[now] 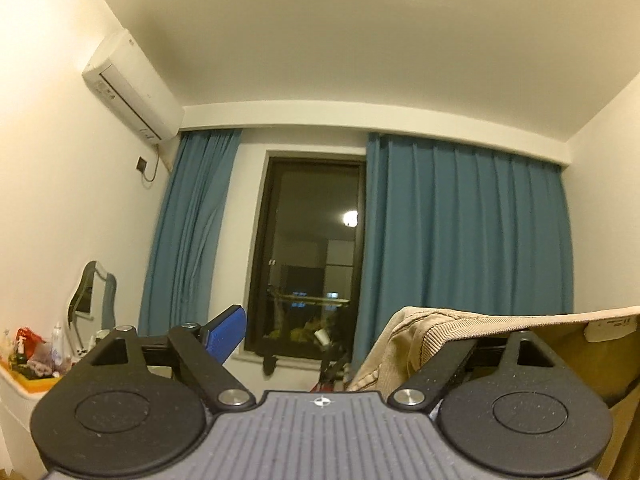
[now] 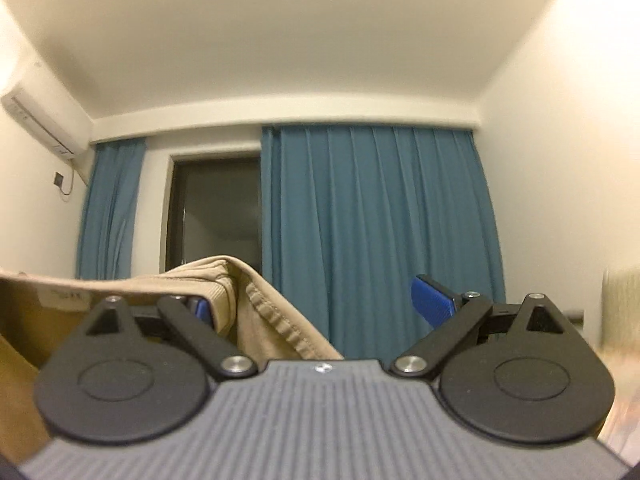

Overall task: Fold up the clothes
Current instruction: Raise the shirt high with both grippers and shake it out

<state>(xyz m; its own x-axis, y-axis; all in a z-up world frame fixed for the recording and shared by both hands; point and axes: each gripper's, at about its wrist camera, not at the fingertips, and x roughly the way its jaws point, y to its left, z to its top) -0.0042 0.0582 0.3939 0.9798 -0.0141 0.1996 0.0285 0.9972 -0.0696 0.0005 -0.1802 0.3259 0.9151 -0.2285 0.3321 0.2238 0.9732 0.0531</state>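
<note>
The fingers (image 1: 226,332) of the left gripper (image 1: 360,332) are spread wide, with the beige corduroy garment (image 1: 440,332) draped over the right one, unpinched. The right gripper (image 2: 316,304) is likewise spread, the garment hung over its left finger. Blue curtains (image 1: 460,232) and a dark window (image 1: 312,240) are seen beyond.

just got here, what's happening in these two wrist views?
A person holds a gripper in each hand, both raised toward the blue curtains and dark window. A tan corduroy garment stretches between them. In the left wrist view it drapes over the right finger of the left gripper; in the right wrist view it drapes over the left finger of the right gripper. Both sets of jaws stand wide, so the cloth hangs on single fingers rather than being pinched. No fold is made yet.
</note>
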